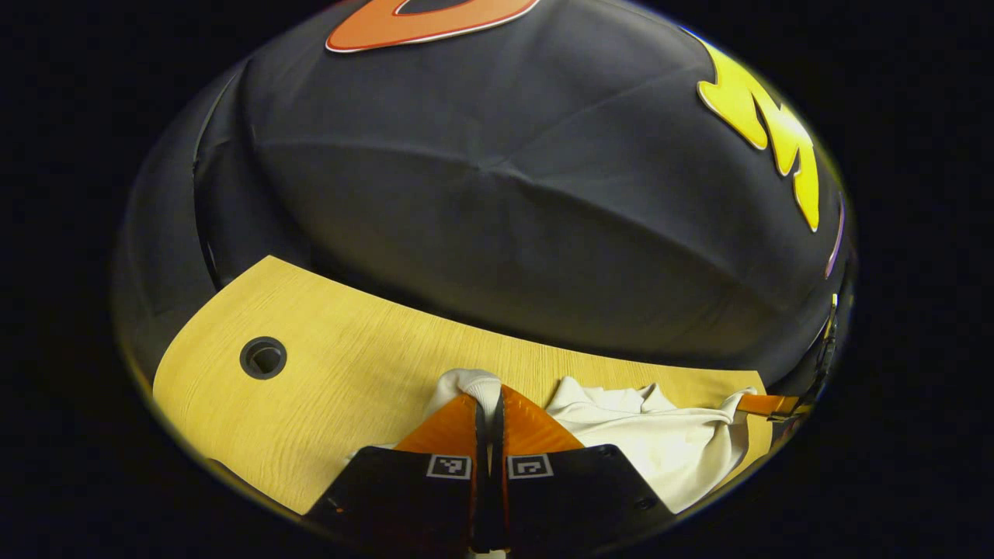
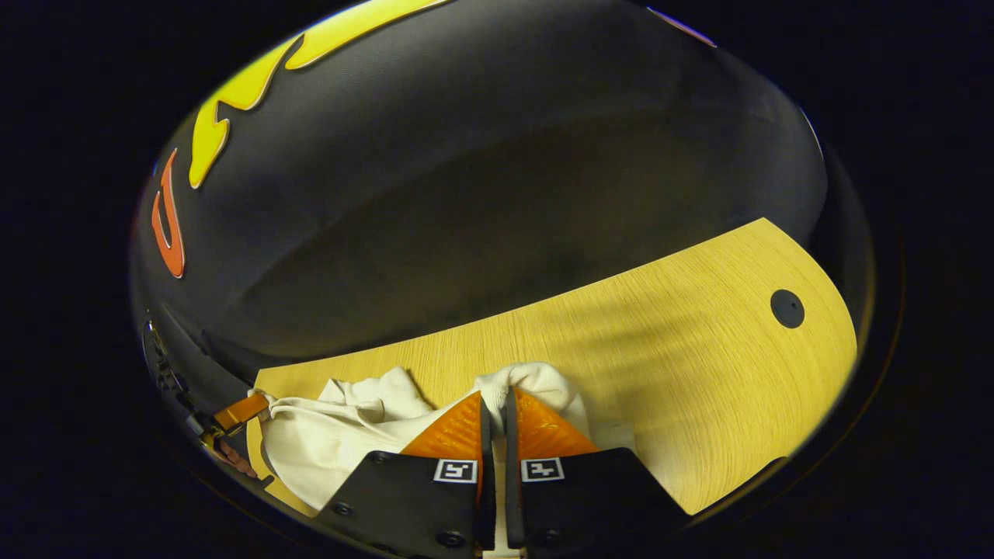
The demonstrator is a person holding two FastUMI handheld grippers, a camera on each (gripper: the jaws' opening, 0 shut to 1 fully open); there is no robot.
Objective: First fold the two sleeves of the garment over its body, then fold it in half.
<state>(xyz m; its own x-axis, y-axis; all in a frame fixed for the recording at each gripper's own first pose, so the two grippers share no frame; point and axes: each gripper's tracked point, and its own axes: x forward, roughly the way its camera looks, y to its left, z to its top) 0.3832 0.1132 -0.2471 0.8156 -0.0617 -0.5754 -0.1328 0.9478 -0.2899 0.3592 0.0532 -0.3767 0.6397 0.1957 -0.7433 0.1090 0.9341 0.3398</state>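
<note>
Two claws are seen, each pinched tight on white cloth. In the left gripper view the left claw [image 1: 489,404] sits at bottom centre, orange fingers [image 1: 446,431] pressed together w/ a fold of the white garment [image 1: 660,442] bunched betw. the tips and poking up just above them. From there the garment is spread toward the lower right of the frame, crumpled, lying on the wooden bench [image 1: 349,373]. At the far right edge an orange finger of the other claw is glimpsed, touching the garment's edge. A round cable hole [image 1: 262,358] is seen in the bench at left, well apart from the cloth.

In the right gripper view the right claw [image 2: 497,407] is at bottom centre, fingers [image 2: 458,431] closed on a lump of the same garment [image 2: 326,442], which is gathered just above the tips. The rest of the cloth is draped toward the lower left, rumpled, on the bench [image 2: 660,365]. At the lower-left edge the left claw's orange finger is seen against the garment's corner, w/ part of a hand [image 2: 233,460] just below it. A dark round hole [image 2: 787,308] is set in the bench at upper right, far from the cloth.
</note>
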